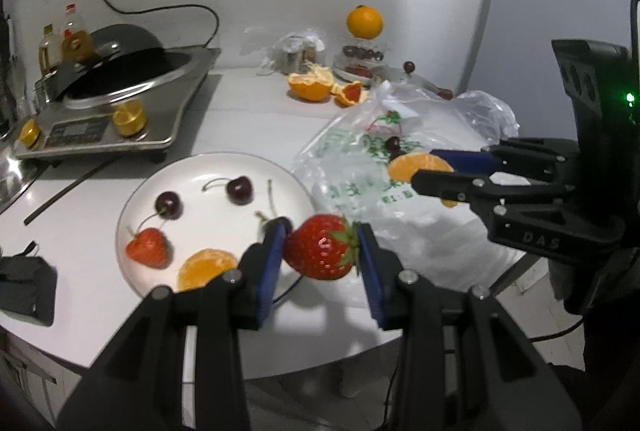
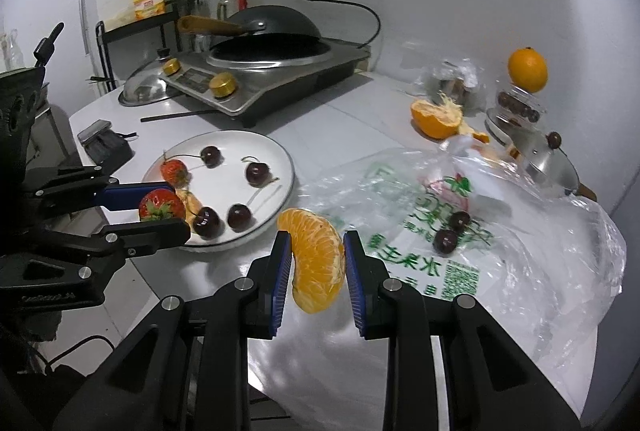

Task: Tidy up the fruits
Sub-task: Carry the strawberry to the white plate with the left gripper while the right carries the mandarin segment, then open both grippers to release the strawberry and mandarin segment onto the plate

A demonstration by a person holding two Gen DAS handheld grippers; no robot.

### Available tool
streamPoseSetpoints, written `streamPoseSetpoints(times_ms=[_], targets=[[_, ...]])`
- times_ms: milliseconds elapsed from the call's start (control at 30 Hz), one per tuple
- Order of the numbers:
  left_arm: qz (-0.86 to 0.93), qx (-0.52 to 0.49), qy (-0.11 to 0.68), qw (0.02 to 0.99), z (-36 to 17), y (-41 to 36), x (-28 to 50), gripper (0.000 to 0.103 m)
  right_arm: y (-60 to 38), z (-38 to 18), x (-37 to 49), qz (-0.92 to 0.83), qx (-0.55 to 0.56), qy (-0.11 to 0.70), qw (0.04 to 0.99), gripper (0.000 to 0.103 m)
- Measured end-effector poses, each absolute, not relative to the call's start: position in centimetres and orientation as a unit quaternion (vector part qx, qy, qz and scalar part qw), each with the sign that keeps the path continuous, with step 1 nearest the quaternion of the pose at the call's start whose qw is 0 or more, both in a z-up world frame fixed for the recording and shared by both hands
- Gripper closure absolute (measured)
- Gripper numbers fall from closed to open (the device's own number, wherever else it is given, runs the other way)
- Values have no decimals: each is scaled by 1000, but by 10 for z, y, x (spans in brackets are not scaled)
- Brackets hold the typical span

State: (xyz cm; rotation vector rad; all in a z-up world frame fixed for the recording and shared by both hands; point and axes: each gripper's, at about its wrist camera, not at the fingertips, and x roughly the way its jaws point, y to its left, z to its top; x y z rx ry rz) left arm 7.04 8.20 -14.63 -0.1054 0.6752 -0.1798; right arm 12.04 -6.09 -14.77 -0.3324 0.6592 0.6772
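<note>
My left gripper (image 1: 322, 245) is shut on a red strawberry (image 1: 318, 247), held above the near right rim of a white plate (image 1: 192, 167). The plate holds another strawberry (image 1: 147, 247), several cherries (image 1: 239, 190) and an orange piece (image 1: 204, 267). My right gripper (image 2: 316, 255) is shut on a peeled orange wedge (image 2: 316, 259), held above the table between the plate (image 2: 276, 151) and a clear plastic bag (image 2: 500, 263). Two cherries (image 2: 452, 231) lie on the bag. Each gripper shows in the other's view: the left one (image 2: 162, 209), the right one (image 1: 434, 167).
An induction cooker with a black wok (image 2: 272, 43) stands at the back left. A half-peeled orange (image 2: 436, 117), a whole orange (image 2: 527, 69) on a cherry container and a steel pot lid (image 2: 552, 163) are at the back right. A black box (image 2: 106, 145) lies left of the plate.
</note>
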Motion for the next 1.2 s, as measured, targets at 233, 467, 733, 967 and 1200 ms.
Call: streamPoseSetpoints(times_ms=[233, 467, 733, 967, 1200], targets=[[-69, -61, 327, 940, -148, 107, 59, 65, -34, -148, 115, 344, -169, 315, 868, 75], [-53, -66, 323, 943, -148, 130, 55, 65, -14, -148, 115, 357, -176, 313, 862, 75], [-44, -60, 313, 947, -146, 148, 61, 65, 5, -151, 124, 365, -176, 315, 858, 75], [-39, -59, 317, 946, -151, 163, 78, 65, 22, -156, 136, 375, -177, 319, 852, 75], [-39, -54, 322, 944, -156, 170, 97, 65, 36, -161, 153, 383, -172, 324, 848, 75]])
